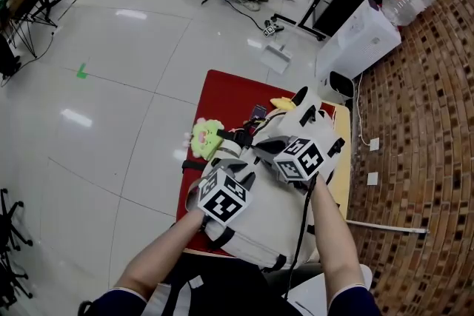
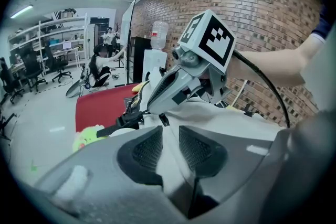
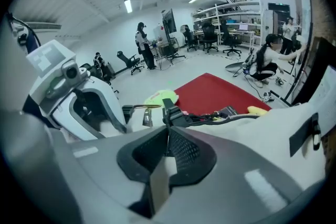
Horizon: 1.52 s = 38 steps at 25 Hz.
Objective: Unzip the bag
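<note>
1. Lying on the red surface (image 1: pixel 222 92), the bag (image 1: pixel 259 229) touches a green toy (image 1: pixel 207 137).
2. Left gripper (image 2: pixel 169 131) jaws pinch bag fabric.
3. Right gripper (image 3: pixel 168 134) jaws clamp the black pull (image 3: pixel 170 115).

Open lab-office: swivel chairs (image 3: pixel 128 62), equipment shelves (image 3: pixel 236 14), strip lights (image 3: pixel 128 6), water dispenser (image 1: pixel 366 37), brick wall (image 1: pixel 433 129)

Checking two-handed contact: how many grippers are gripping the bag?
2: the left gripper pinches a fold of the white bag; the right gripper clamps it at a black tab.
</note>
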Motion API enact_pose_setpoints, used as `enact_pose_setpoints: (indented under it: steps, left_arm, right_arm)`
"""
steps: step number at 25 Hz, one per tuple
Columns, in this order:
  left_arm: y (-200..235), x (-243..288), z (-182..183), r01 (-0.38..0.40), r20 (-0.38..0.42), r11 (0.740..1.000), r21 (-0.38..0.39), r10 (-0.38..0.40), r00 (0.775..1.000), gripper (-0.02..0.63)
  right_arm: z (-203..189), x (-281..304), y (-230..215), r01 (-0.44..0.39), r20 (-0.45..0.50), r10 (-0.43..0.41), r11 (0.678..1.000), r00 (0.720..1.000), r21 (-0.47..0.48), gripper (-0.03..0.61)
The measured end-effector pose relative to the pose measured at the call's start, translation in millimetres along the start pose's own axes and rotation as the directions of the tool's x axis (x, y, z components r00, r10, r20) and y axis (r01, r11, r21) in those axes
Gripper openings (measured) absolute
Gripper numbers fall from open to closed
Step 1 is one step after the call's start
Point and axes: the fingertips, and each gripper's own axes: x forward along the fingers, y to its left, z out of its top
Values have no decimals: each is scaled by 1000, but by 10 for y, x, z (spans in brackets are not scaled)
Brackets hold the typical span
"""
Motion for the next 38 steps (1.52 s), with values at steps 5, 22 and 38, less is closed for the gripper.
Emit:
enact_pose_setpoints:
  steps: [5, 22, 38]
  left_arm:
    - [-2, 13, -30, 4, -20, 1000, -3, -4, 1000, 97]
    - [60, 464, 246, 65, -164, 992, 106, -47, 985, 133]
    - [82, 462, 202, 33, -168, 994, 101, -16, 986, 71]
  right_arm:
    - [-5, -32, -123, 7, 62, -12, 997, 998, 82, 31]
    - [44, -242, -248, -64, 265, -10, 961, 964, 269, 29]
    - [-107, -371, -512, 30, 265, -139, 927, 954, 374, 31]
